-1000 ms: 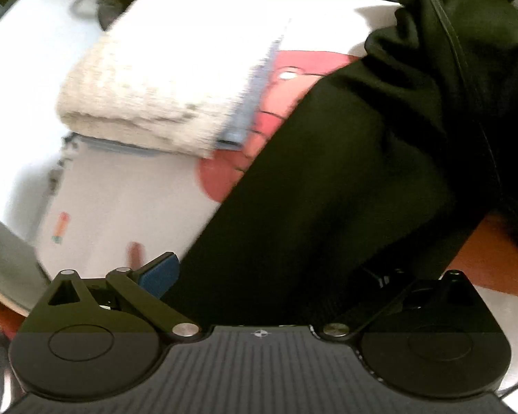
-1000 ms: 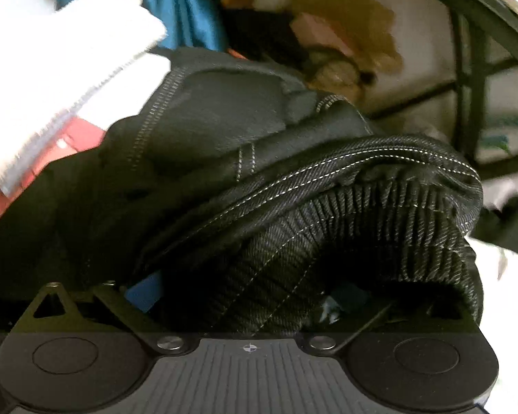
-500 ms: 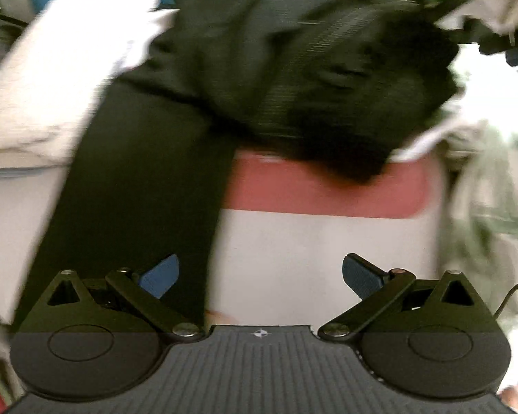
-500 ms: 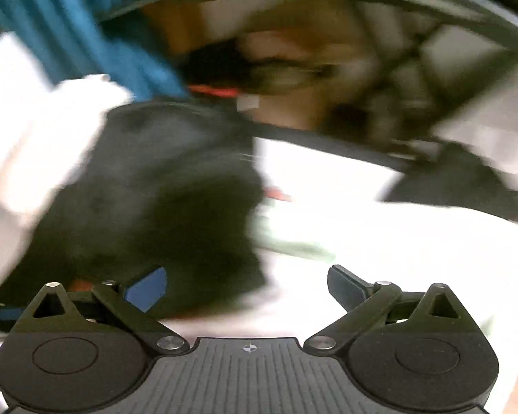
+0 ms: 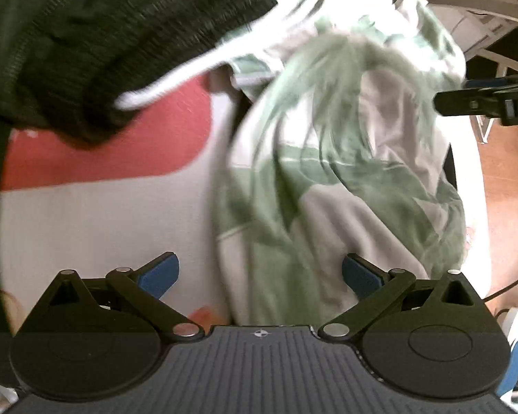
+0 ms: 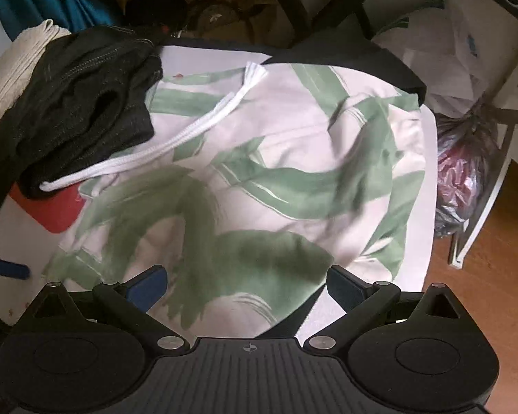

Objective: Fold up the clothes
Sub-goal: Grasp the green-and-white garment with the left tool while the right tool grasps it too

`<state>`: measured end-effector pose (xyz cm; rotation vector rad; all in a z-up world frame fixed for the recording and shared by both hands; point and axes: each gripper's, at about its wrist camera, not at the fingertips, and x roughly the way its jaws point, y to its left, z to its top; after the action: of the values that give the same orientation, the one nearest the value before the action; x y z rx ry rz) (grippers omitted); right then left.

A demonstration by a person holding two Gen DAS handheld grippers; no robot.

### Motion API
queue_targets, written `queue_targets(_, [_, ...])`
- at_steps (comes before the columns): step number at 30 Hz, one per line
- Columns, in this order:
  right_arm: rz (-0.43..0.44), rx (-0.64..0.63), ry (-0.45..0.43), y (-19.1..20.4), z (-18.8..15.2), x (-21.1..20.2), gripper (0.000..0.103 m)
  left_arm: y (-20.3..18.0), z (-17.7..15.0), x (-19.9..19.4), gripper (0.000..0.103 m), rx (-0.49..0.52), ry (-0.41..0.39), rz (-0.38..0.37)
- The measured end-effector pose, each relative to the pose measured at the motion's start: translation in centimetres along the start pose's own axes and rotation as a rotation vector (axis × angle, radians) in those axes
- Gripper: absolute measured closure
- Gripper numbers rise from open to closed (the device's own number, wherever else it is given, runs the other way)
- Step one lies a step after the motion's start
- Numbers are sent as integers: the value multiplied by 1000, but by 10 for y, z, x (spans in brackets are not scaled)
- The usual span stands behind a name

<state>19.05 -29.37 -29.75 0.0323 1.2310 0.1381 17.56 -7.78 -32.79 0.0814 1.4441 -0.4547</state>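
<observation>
Both my jaws stand apart and hold nothing: my left gripper and my right gripper hover over the green-leaf garment, which lies crumpled on the white table. I judge the step is picking it up to spread it; I should pinch two clean edges, well apart, one layer each. Its white drawstring runs under the black denim garment heaped at the left, so pulling may drag that pile. A cream towel sits beyond.

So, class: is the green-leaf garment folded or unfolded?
Unfolded: the garment lies rumpled and spread loosely over the table, drawstring trailing.
</observation>
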Motion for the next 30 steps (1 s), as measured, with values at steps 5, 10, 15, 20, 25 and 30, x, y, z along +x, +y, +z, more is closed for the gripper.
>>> queue_targets(5, [-14,60,-33,-15,7,-1,5,-24,12,-11,77,86,-20,-18])
queue_targets(10, [-51,167,-74,-40,26,9,6,-27,1,-45,95,56,-87,47])
queue_targets(15, [-83,168,-60,-40,31,11,74,-8,-15,-83,100,-52,-136,31])
queue_targets(20, [-50,206,-66,-47,26,-4,95,-5,-25,-102,100,-53,-157,37])
queue_targets(25, [-5,244,-26,-57,1,-26,96,-14,-27,-98,100,60,-157,46])
queue_targets(30, [-4,292,127,-64,-21,-25,76,-8,-37,-90,100,69,-128,96])
